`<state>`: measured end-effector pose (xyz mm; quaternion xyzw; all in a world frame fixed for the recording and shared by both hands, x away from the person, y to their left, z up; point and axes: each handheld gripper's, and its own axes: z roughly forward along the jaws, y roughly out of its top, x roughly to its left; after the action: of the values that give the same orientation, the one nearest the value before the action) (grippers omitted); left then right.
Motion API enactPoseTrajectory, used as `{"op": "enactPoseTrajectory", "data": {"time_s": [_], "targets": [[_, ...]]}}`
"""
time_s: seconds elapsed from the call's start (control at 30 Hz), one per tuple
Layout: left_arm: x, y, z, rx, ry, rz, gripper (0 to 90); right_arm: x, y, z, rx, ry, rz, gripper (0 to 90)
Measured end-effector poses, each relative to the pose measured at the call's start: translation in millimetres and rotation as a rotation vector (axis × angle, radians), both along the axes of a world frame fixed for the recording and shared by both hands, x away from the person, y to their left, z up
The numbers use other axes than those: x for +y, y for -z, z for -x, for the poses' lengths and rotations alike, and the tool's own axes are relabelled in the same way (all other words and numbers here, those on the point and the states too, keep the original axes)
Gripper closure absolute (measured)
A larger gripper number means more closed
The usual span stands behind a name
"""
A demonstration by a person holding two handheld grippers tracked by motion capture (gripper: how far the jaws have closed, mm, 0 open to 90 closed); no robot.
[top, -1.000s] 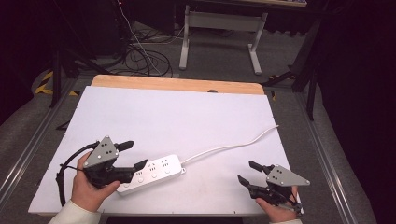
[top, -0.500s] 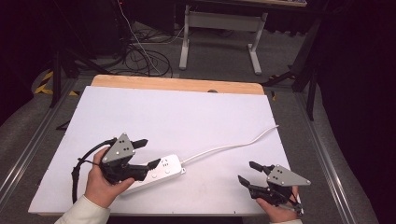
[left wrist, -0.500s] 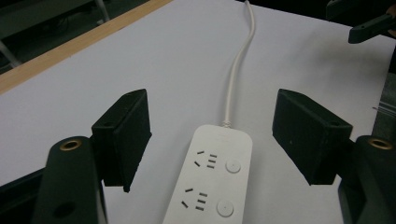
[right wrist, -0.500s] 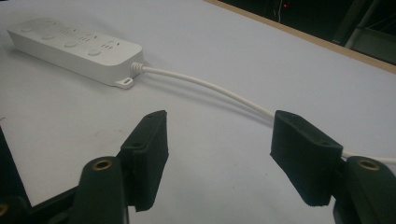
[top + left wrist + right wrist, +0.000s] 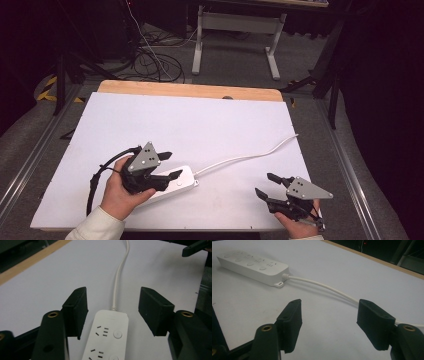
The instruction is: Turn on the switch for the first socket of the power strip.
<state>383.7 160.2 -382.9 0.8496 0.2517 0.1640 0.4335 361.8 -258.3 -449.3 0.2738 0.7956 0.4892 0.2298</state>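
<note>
A white power strip (image 5: pixel 176 183) (image 5: pixel 107 340) (image 5: pixel 253 263) lies flat on the white table top (image 5: pixel 200 125), near the front left. Its white cable (image 5: pixel 245 157) (image 5: pixel 120 277) (image 5: pixel 324 287) runs off to the right edge. My left gripper (image 5: pixel 170 165) (image 5: pixel 112 311) hovers over the strip's cable end, open, one jaw on each side of the strip without touching it. My right gripper (image 5: pixel 266 184) (image 5: pixel 328 316) rests low at the front right, open and holding nothing, pointing toward the strip; the cable passes beyond its jaws.
A wooden strip (image 5: pixel 190 91) edges the table's far side. Beyond it stand a grey desk frame (image 5: pixel 235 30) and loose cables on the floor (image 5: pixel 150 60). Metal rails (image 5: pixel 350 170) run along both sides of the table.
My left gripper has moved right and forward along the power strip, its jaws now over the cable end. The right gripper has stayed where it was.
</note>
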Motion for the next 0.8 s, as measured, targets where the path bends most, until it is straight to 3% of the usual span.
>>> {"op": "enactPoseTrajectory", "data": {"time_s": [0.1,0.2,0.27,0.3,0.53,0.67,0.8], "targets": [[-1.3,1.0,-2.1,0.029,0.015,0.015,52.2,-0.4,-0.2,0.1,0.0,0.0,-0.002,38.0],[-2.7,2.3,-4.1,0.039,0.013,0.016,54.2,-0.3,-0.2,0.0,0.001,-0.001,-0.004,38.1],[-3.6,4.2,-9.2,0.1,0.06,0.022,66.6,0.1,0.1,-0.2,0.003,0.0,-0.005,38.2],[-3.8,5.2,-11.2,0.114,0.069,0.02,67.2,0.1,0.2,-0.3,0.003,-0.001,-0.005,38.2],[-8.4,14.6,-23.6,0.185,0.054,-0.062,90.0,-0.2,0.5,-0.5,0.007,-0.004,-0.004,38.2],[-9.3,19.0,-29.0,0.237,0.063,-0.066,90.0,0.2,0.8,-0.6,0.009,-0.004,-0.007,38.2],[-13.8,22.8,-33.1,0.272,0.054,-0.118,90.0,-0.1,0.9,-0.8,0.007,-0.005,-0.005,38.2]]}}
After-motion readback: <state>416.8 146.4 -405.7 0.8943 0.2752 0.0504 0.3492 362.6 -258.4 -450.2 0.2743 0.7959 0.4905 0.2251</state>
